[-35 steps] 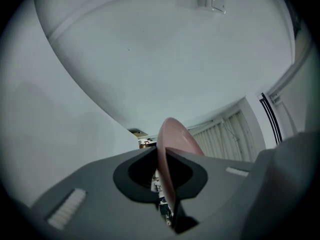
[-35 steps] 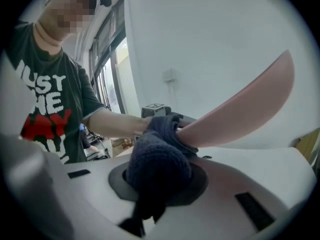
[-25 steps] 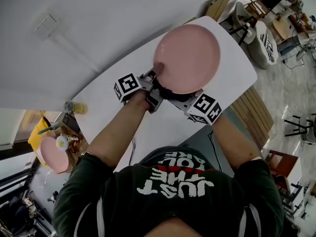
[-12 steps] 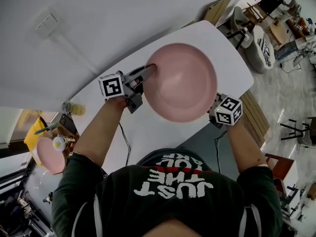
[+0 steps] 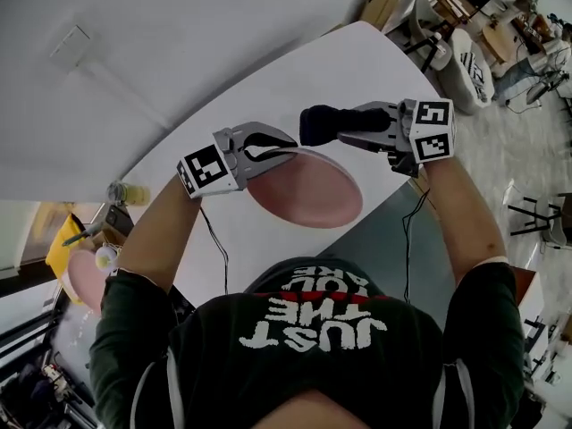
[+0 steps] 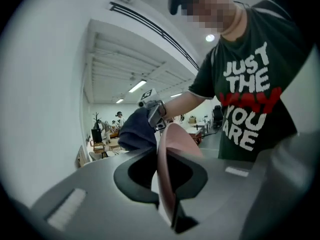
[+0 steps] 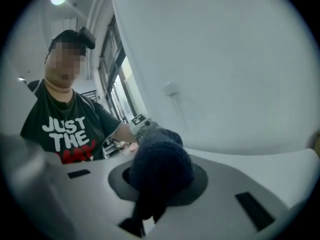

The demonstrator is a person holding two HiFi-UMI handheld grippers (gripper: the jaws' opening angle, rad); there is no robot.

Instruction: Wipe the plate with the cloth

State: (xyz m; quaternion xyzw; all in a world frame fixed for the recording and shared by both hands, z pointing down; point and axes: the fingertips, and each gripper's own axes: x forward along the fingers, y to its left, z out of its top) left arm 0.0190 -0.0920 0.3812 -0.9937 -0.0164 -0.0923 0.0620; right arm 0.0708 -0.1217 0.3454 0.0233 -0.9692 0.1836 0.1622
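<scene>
Left gripper (image 5: 279,147): jaws clamped on rim of round, glossy pink plate (image 5: 308,190), held tilted over white table (image 5: 357,61). Right gripper (image 5: 347,125): clamped on bunched dark navy cloth (image 5: 320,123), just beside plate's far rim. Left gripper view shows plate edge-on; head view shows its face.

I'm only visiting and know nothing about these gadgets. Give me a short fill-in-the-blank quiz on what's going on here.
1. The left tongs are shut on the rim of a ____ plate.
2. The right tongs are shut on a dark ____.
3. Both are held over a ____ table.

Missing words: pink; cloth; white.
</scene>
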